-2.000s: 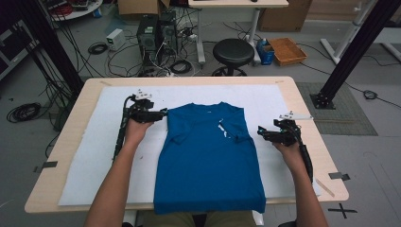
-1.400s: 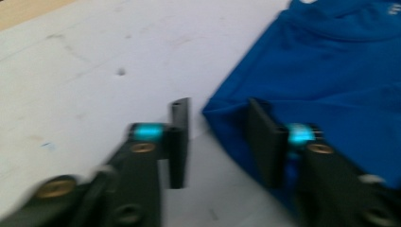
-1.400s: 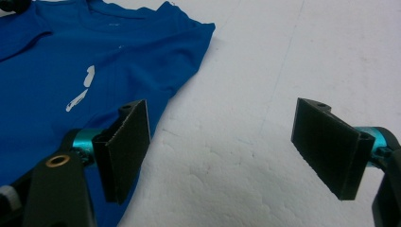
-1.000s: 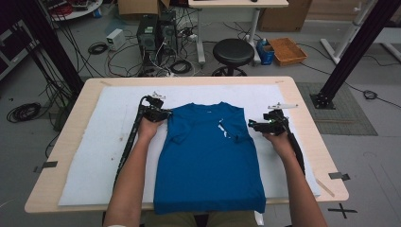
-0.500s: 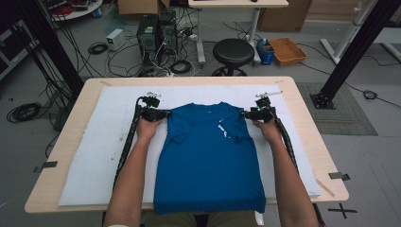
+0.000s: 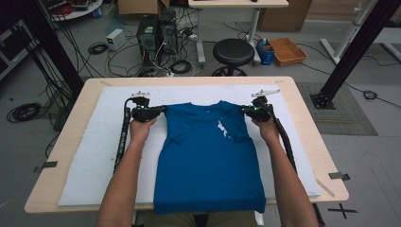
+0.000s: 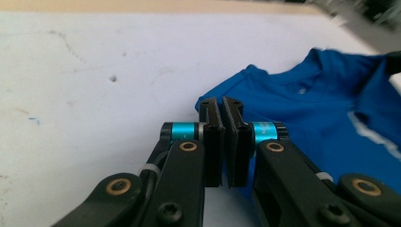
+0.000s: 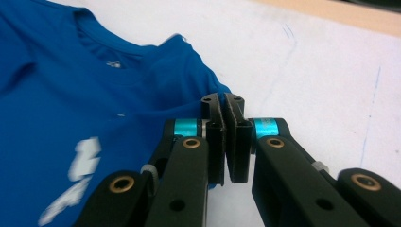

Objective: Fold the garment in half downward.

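A blue T-shirt [image 6: 208,156] with a white print lies flat on the white mat, collar toward the far side, sleeves folded in. My left gripper [image 6: 163,109] sits at the shirt's left shoulder, jaws shut on the fabric edge; the left gripper view shows the closed gripper [image 7: 221,101] pinching the blue corner of the shirt [image 7: 307,109]. At the opposite shoulder is my right gripper [image 6: 245,109]. Its jaws have just been closing, and the right gripper view shows the gripper [image 8: 222,98] shut with the edge of the shirt [image 8: 71,94] between its tips.
The white mat [image 6: 94,156] covers most of the wooden table [image 6: 56,161]. The shirt's hem hangs over the near edge. Beyond the table stand a black stool [image 6: 232,49], computer towers [image 6: 156,30], floor cables and a brown box [image 6: 287,49]. A black frame post [image 6: 350,52] rises at right.
My right gripper moved in from the right to the shirt's shoulder and closed on it. My left gripper shifted slightly toward the far side, staying shut on the left shoulder.
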The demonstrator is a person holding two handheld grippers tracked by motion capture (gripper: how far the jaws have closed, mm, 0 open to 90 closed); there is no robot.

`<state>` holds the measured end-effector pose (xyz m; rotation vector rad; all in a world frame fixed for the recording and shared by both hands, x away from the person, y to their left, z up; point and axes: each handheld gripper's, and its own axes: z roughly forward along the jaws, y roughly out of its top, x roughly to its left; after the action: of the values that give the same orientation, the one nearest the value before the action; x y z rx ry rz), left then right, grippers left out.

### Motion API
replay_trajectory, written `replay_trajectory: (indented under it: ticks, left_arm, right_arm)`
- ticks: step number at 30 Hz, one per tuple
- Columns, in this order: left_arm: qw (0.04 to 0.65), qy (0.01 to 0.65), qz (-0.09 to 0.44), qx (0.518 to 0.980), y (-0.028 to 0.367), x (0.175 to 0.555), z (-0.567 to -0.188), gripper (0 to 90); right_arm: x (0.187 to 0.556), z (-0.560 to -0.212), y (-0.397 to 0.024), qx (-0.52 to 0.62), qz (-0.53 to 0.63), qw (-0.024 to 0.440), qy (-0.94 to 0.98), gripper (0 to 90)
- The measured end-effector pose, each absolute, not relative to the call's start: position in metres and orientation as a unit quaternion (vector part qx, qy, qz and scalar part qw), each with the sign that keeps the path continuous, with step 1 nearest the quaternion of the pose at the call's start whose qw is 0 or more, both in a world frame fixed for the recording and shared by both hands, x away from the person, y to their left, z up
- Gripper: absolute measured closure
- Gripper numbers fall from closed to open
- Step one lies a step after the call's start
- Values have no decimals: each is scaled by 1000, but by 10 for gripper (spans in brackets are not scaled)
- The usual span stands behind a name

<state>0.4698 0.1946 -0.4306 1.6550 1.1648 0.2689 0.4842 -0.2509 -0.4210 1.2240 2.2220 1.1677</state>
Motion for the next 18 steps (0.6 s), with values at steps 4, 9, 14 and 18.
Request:
replay_trajectory:
  ticks: [4, 9, 14, 18]
  left_arm:
    - [559, 461, 96, 683, 204, 448, -428, 869]
    - [581, 426, 84, 689, 212, 419, -422, 869]
    - [574, 394, 67, 715, 212, 390, -419, 869]
    - [564, 377, 56, 733, 213, 369, -422, 869]
  right_arm:
    - [453, -414, -257, 404, 436, 180, 784, 881]
    - [427, -411, -262, 382, 452, 178, 786, 881]
    - [395, -409, -268, 360, 455, 174, 795, 881]
    - [375, -414, -277, 357, 455, 162, 799, 881]
